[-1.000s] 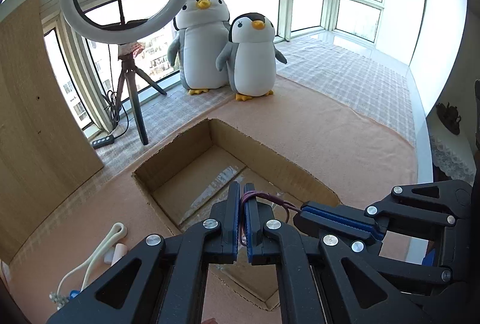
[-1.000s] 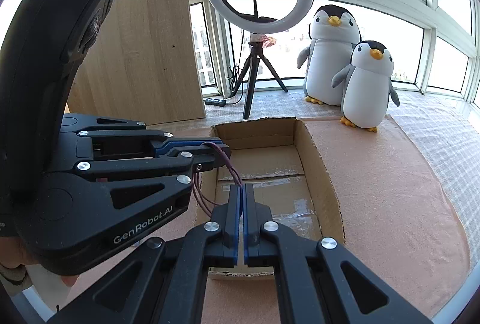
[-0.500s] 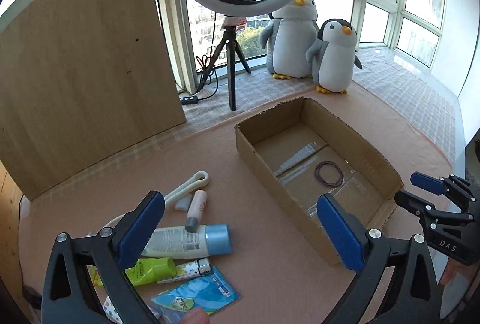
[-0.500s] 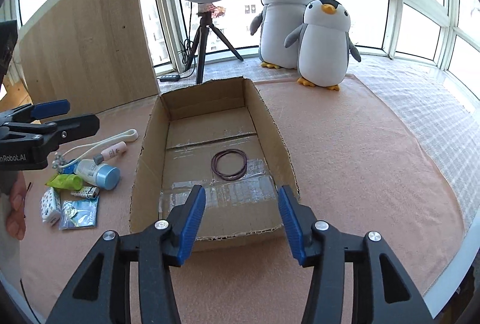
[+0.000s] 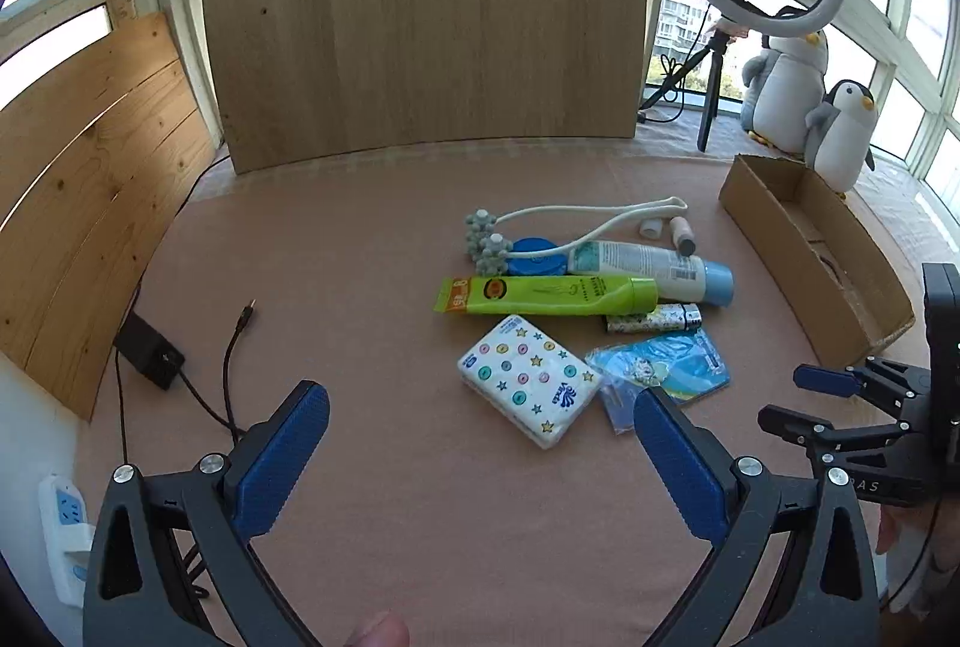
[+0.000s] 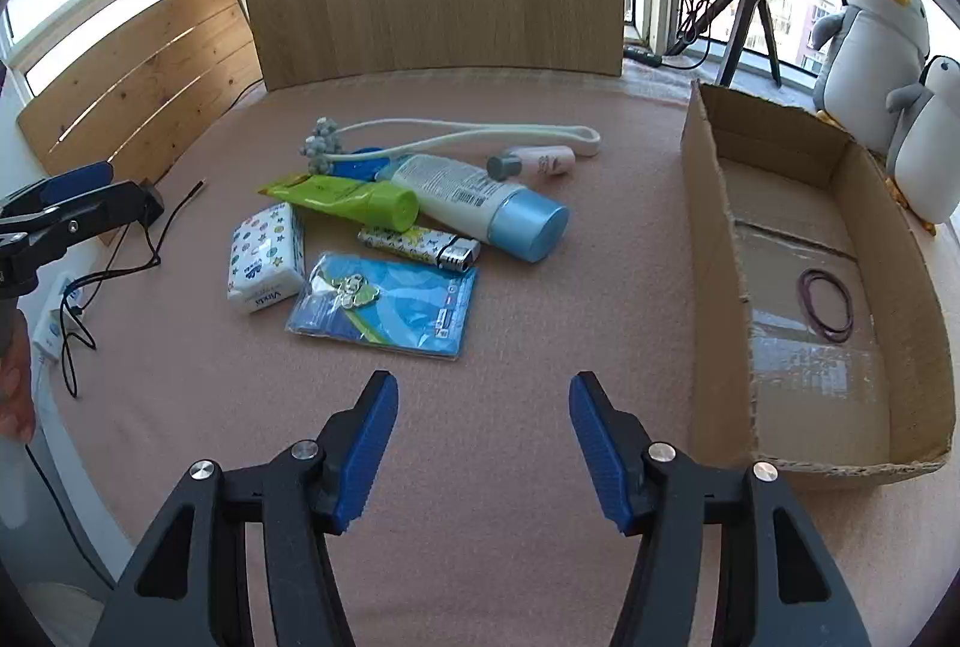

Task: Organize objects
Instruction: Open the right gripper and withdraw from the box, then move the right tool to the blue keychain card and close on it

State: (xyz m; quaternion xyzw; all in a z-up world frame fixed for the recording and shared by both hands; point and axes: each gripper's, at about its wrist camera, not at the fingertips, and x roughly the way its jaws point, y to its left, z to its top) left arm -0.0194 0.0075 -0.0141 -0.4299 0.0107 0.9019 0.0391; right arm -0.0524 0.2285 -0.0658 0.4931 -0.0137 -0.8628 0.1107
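box (image 6: 714, 251): brown corrugated cardboard, open top, right side of the right wrist frame; so far only thin dark hair ties (image 6: 827, 305) on its taped floor
pile (image 6: 384, 227): centre-left on the pink felt-like surface (image 6: 540, 347), all touching or overlapping
bits: glossy lotion bottle (image 6: 474, 203) with a blue cap, green tube (image 6: 342, 198), lighter (image 6: 420, 244), soft tissue pack (image 6: 262, 257), flat blue packet (image 6: 390, 308)
left tongs (image 5: 480, 467): wide open, empty
right tongs (image 6: 483, 443): jaws just opening, nothing between them
risk: I'd guess the round bottle rolls off or slips out of the pads, and the slick packet is too flat to pinch easily
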